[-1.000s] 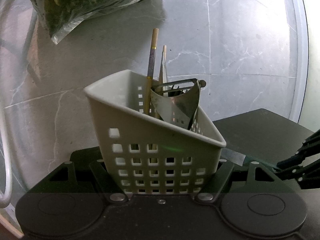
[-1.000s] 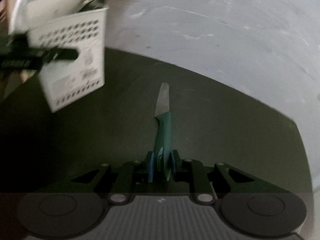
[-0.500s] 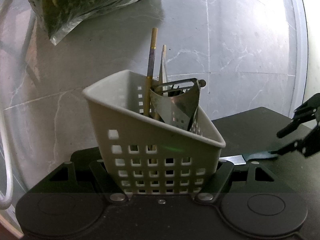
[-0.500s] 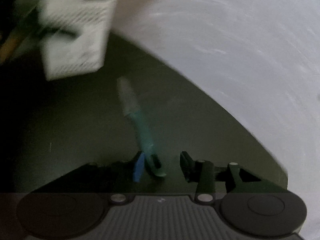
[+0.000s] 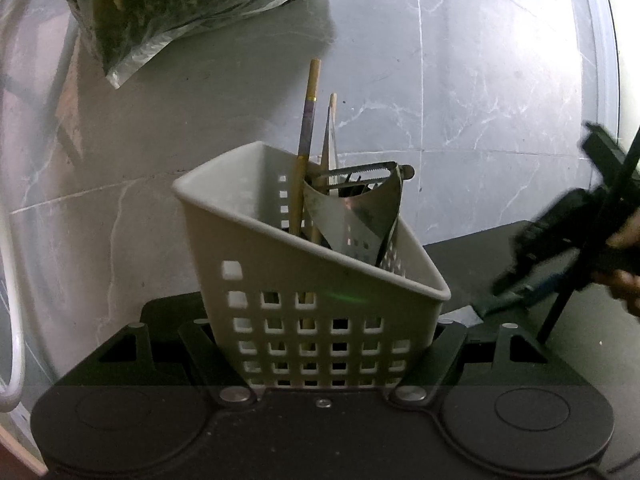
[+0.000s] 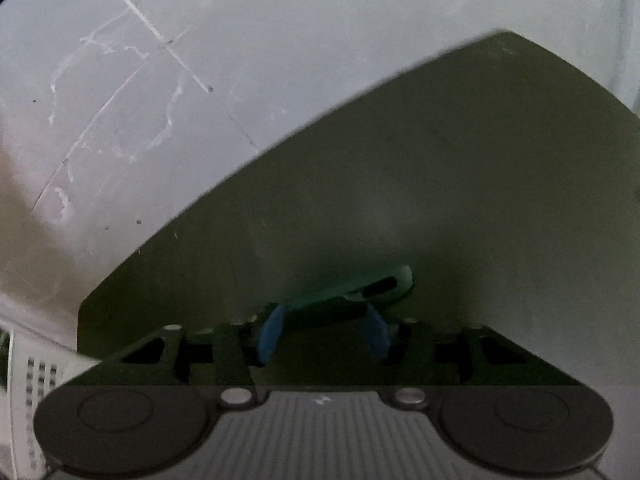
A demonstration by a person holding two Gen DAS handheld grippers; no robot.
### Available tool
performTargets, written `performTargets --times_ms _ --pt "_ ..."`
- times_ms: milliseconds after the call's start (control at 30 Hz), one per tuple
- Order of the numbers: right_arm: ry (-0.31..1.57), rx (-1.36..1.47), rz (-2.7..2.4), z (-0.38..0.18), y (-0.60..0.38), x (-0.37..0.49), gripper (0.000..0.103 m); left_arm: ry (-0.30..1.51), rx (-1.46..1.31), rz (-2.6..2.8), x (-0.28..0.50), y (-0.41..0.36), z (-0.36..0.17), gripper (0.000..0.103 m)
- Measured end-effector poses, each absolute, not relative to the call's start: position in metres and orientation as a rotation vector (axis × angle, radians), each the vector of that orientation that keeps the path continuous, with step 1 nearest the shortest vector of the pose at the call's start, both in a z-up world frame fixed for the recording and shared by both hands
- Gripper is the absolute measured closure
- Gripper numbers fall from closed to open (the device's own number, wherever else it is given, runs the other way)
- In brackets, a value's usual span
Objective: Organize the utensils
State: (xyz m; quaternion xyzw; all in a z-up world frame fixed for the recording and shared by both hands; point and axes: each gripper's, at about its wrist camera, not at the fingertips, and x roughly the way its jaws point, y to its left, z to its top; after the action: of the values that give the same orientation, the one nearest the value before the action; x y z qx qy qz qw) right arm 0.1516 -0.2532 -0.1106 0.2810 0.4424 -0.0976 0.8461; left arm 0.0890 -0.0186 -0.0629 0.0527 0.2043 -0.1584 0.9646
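The left gripper point(image 5: 322, 336) is clamped on the white perforated utensil basket point(image 5: 316, 292), which stands tilted on the dark mat point(image 6: 440, 168); chopsticks point(image 5: 307, 148) and a metal grater point(image 5: 360, 216) stick out of it; the right gripper point(image 6: 324, 334) has its jaws opening, blue pads point(image 6: 271, 334) spread, the green-handled knife point(image 6: 360, 290) lying crosswise at their tips, contact unclear; a bag of greens point(image 5: 180, 4) lies on the marble floor point(image 5: 480, 80) beyond.

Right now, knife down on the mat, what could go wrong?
1. Right gripper jaws are opening and the green knife handle lies crosswise ahead of the pads: a grab from here could catch it skewed or shove it.
2. Left gripper holds the basket tilted; the chopsticks and metal grater could slide out.
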Motion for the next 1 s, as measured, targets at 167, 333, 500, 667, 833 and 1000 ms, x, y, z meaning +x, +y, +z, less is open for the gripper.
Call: performTargets --times_ms 167,333,500,667,833,1000 --pt "0.962 0.462 -0.172 -0.107 -0.254 0.204 0.041 0.413 0.105 -0.32 0.088 -0.019 -0.063 0.026" --pt "0.996 0.226 -0.105 -0.106 -0.228 0.24 0.049 0.414 0.105 -0.319 0.089 -0.019 -0.063 0.026" --pt "0.965 -0.046 0.152 -0.11 -0.189 0.232 0.076 0.414 0.102 -0.317 0.088 -0.019 -0.063 0.026" --pt "0.929 -0.192 0.354 -0.114 -0.173 0.213 0.08 0.412 0.1 -0.315 0.088 -0.019 -0.063 0.026" --pt "0.948 -0.193 0.342 -0.111 -0.173 0.214 0.081 0.41 0.095 -0.314 0.088 -0.018 -0.063 0.026" --pt "0.96 -0.141 0.31 -0.113 -0.161 0.234 0.061 0.409 0.101 -0.315 0.087 -0.018 -0.063 0.026"
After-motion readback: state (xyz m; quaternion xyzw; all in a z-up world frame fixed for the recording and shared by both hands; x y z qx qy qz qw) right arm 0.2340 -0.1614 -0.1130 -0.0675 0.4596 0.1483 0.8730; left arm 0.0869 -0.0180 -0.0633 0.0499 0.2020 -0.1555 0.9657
